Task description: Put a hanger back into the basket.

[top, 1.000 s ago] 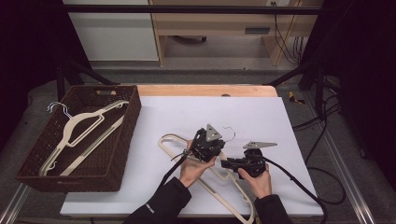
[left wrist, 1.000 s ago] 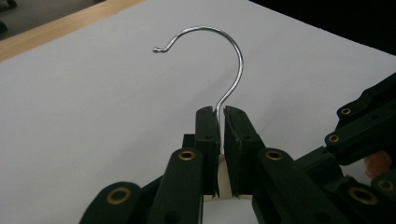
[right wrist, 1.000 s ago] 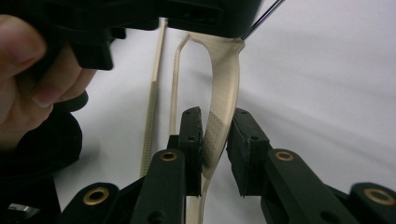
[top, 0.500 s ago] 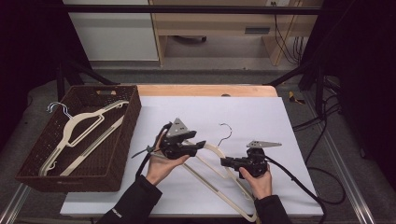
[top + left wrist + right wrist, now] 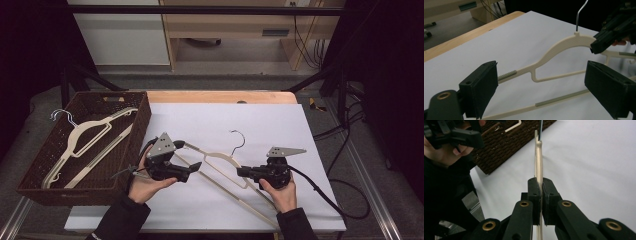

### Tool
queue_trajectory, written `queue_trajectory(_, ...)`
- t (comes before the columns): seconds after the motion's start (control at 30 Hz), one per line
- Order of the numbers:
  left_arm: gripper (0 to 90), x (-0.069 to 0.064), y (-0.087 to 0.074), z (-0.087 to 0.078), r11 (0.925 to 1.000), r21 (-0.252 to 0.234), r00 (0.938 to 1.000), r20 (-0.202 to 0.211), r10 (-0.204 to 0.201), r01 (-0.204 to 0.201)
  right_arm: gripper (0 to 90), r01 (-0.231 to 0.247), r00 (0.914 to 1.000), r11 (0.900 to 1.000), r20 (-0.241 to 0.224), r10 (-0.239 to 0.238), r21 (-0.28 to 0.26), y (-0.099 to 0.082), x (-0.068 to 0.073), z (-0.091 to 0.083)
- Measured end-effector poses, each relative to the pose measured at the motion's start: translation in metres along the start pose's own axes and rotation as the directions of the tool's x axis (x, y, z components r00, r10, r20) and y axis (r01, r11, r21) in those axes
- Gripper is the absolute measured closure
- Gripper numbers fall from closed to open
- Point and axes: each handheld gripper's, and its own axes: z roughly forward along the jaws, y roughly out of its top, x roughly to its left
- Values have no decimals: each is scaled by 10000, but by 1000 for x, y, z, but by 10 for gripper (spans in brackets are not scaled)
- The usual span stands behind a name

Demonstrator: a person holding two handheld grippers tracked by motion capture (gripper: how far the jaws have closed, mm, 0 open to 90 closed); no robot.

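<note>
**Hanger clamped by one gripper above a white table**

A cream plastic hanger (image 5: 220, 162) with a metal hook (image 5: 239, 138) is seen over the white table (image 5: 260, 125), gripped on its upper arm by the right gripper (image 5: 241, 172). In the right gripper view, the jaws of that gripper (image 5: 540, 195) are pressed together on the thin edge of the hanger (image 5: 538, 162), which runs straight away from the camera towards the hook. The right hand (image 5: 280, 192) is wrapped round the gripper's body, and a black cable (image 5: 320, 192) is trailed from it across the table's right edge.

The left gripper (image 5: 192, 167) is held in the left hand (image 5: 145, 182) near the hanger's left end, its jaws spread wide. In the left gripper view, the hanger's ribbed shoulder and lower bar (image 5: 559, 98) are framed between the two open pads (image 5: 485, 87), with nothing clasped; whether a pad touches the plastic cannot be made out from this angle. The other gripper (image 5: 614, 30) is seen farther off in that view, clamped on the hanger close to the hook.

A dark wicker basket (image 5: 35, 185) is set at the table's left side. Two more cream hangers (image 5: 82, 145) are laid inside it, their hooks towards the far left corner. A wooden strip (image 5: 220, 96) is visible along the table's far edge.
</note>
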Motion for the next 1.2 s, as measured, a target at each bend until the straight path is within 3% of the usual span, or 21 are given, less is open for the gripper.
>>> queue_trajectory(0.17, 107, -5, -8, -6, 9998, -11, 9996, 204, 193, -193, 870, 873, 9950, 9957, -509, -856, 326, 13, 12, 2)
queue_trajectory(0.33, 114, -9, -14, -4, 9981, 271, 9983, 189, 543, -548, 870, 1298, 9881, 9898, -907, -1242, 593, 12, 19, 9)
queue_trajectory(0.5, 140, -13, -17, 5, 9959, 589, 9969, 442, 656, -681, 870, 1531, 9820, 9844, -1250, -1417, 867, 8, 23, 14)
queue_trajectory(0.53, 159, -16, -19, 10, 9930, 851, 9947, 690, 760, -817, 869, 1695, 9781, 9809, -1378, -1557, 953, 7, 25, 16)
queue_trajectory(0.6, 198, -18, -19, 12, 9906, 989, 9931, 790, 871, -947, 869, 1816, 9747, 9780, -1508, -1651, 1030, 7, 27, 17)
queue_trajectory(0.7, 229, -23, -21, 17, 9868, 1100, 9894, 965, 1085, -1189, 869, 1832, 9728, 9781, -1619, -1659, 987, 7, 29, 17)
queue_trajectory(0.83, 352, -27, -21, 19, 9854, 1125, 9862, 1196, 1142, -1277, 869, 1944, 9682, 9757, -1796, -1743, 1010, 6, 30, 17)
queue_trajectory(1.0, 465, -26, -20, 19, 9878, 972, 9833, 1477, 1062, -1213, 869, 2003, 9647, 9734, -1958, -1761, 1115, 6, 30, 18)
queue_trajectory(1.2, 631, -27, -20, 19, 9868, 1172, 9809, 1721, 908, -1119, 868, 2174, 9603, 9682, -2049, -1893, 1242, 5, 33, 20)
